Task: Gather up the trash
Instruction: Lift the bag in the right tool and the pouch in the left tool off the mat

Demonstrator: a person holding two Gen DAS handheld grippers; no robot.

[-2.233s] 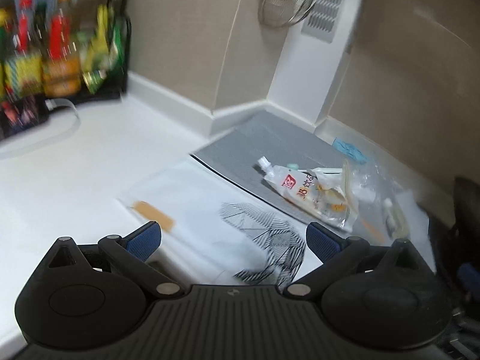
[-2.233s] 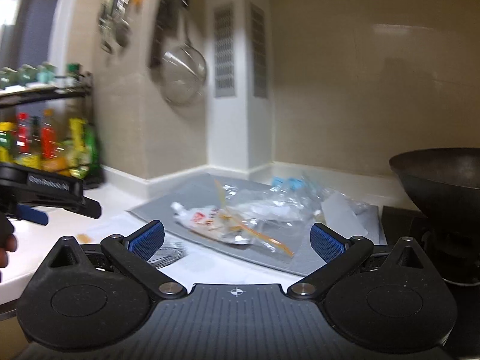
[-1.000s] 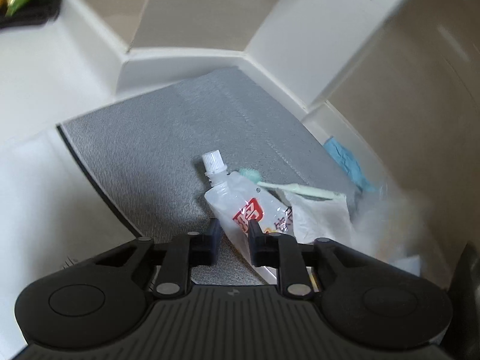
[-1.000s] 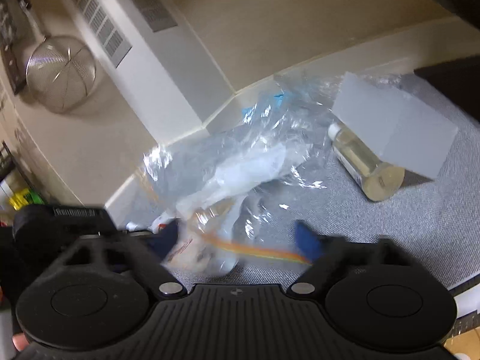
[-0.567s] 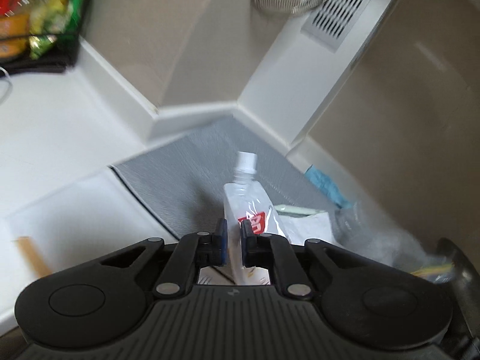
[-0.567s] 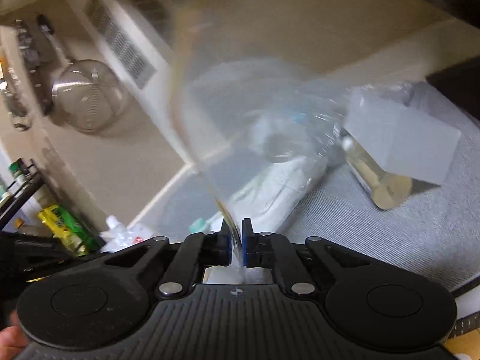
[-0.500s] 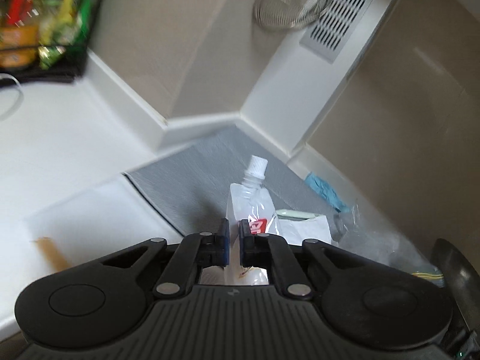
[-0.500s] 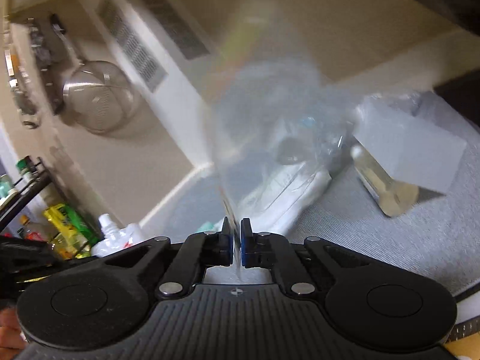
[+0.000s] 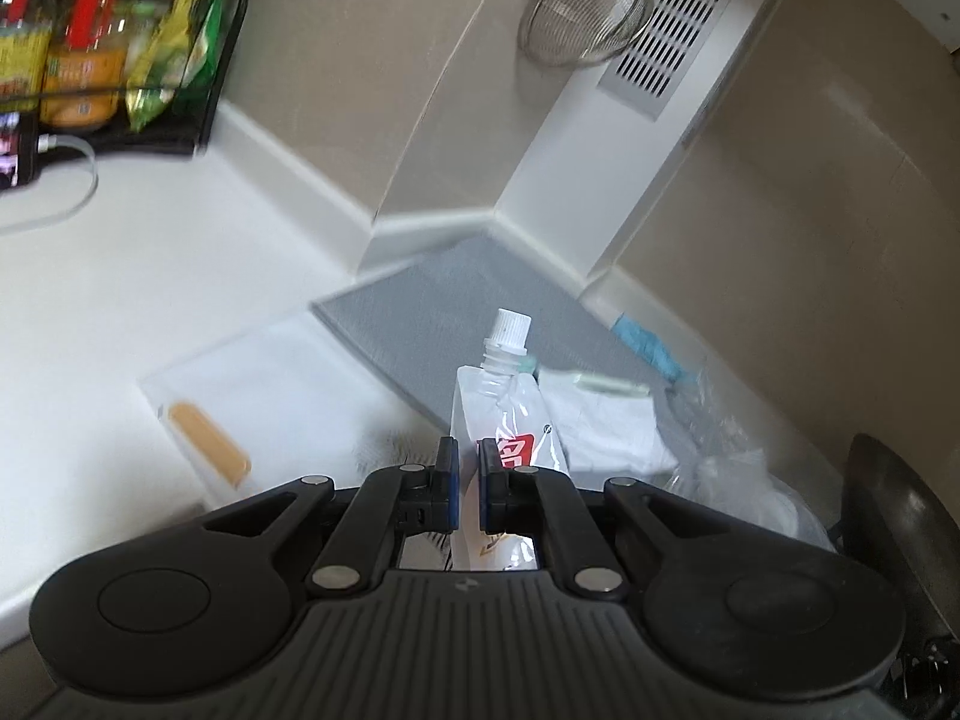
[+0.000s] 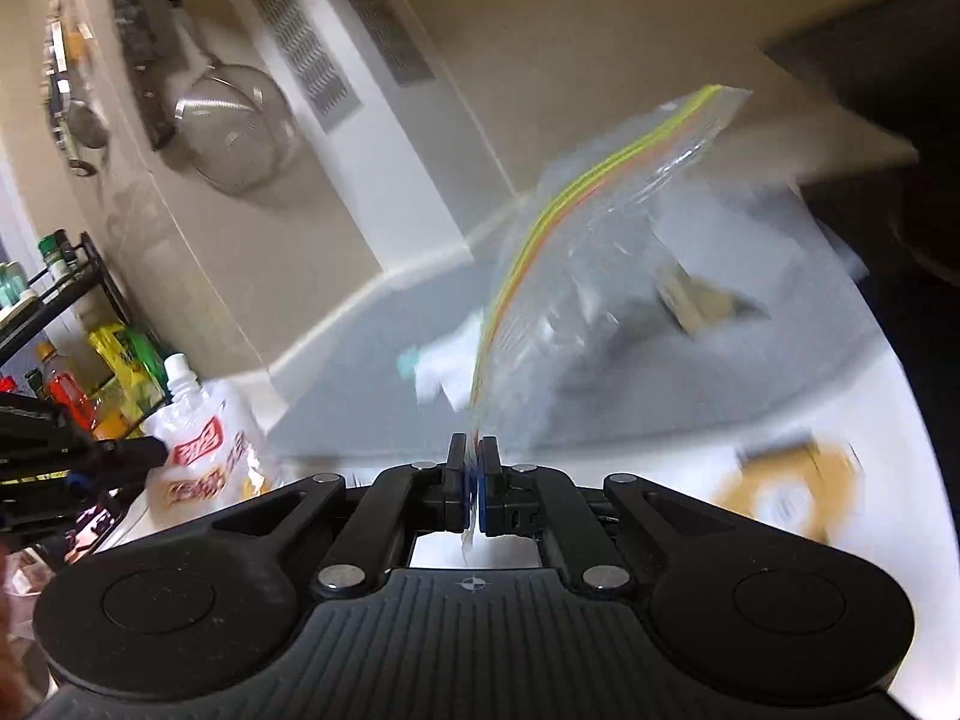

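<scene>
My left gripper (image 9: 469, 468) is shut on a white spout pouch (image 9: 507, 414) with a red label and holds it upright above the counter. The pouch also shows at the left of the right wrist view (image 10: 201, 444), held by the left gripper. My right gripper (image 10: 473, 468) is shut on the edge of a clear zip bag (image 10: 600, 276) with a yellow and orange seal, lifted off the grey mat (image 10: 372, 396). A white wrapper (image 9: 600, 420) and a crumpled clear bag (image 9: 726, 468) lie on the grey mat (image 9: 420, 312).
A white sheet with an orange strip (image 9: 210, 441) lies on the white counter (image 9: 120, 276). A rack of bottles (image 9: 102, 60) stands at the back left. A strainer (image 9: 585, 18) hangs on the wall. A dark wok (image 9: 900, 516) sits at the right. A tape roll (image 10: 786, 492) lies near the front.
Both grippers have closed, the left on the pouch and the right on the zip bag. Both have lifted their items off the mat and pulled back.
</scene>
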